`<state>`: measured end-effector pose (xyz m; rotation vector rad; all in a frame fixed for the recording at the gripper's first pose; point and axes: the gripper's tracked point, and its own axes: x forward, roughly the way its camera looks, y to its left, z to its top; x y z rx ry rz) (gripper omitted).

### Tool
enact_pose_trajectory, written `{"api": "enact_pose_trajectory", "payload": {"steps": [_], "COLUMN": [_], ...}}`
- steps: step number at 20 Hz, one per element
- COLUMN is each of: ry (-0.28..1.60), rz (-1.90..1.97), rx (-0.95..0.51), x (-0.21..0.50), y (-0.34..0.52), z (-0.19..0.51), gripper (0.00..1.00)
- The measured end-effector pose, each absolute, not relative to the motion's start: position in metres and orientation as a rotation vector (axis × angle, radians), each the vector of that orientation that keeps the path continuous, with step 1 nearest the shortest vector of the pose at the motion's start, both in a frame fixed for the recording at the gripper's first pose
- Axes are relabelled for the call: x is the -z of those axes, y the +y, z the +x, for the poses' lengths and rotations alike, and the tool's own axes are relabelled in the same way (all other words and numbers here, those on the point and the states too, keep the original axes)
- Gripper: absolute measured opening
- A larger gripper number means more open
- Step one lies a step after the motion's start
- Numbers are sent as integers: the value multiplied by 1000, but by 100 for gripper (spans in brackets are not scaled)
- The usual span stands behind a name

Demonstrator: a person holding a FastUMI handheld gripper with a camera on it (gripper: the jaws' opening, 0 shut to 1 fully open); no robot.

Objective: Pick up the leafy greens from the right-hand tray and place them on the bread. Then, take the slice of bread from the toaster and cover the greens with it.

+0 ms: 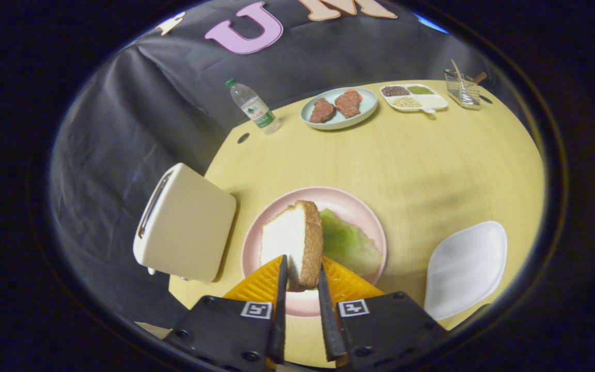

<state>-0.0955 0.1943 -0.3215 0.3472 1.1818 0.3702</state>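
Clamped between the jaws, the bread slice (292,243) is hanging over the greens (349,243) on the pink plate (364,212), needing lowering flat.

Pale wooden table (432,165), black cloth wall (122,129)

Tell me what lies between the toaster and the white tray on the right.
In the claw view, the pink plate with leafy greens; over it the claw grips a bread slice.

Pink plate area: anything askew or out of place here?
Nothing spilled or damaged. The bread slice stands on edge, pinched in the tongs over the pink plate, with the greens lying beside it.
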Motion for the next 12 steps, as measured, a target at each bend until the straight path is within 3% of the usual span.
{"api": "enact_pose_trajectory", "payload": {"steps": [5, 8, 12], "ry": [1166, 1116, 1002], "rz": [343, 333, 266], "rx": [-366, -353, -336], "x": [317, 301, 277], "y": [173, 150, 112], "z": [-91, -84, -72], "gripper": [87, 98, 100]}}
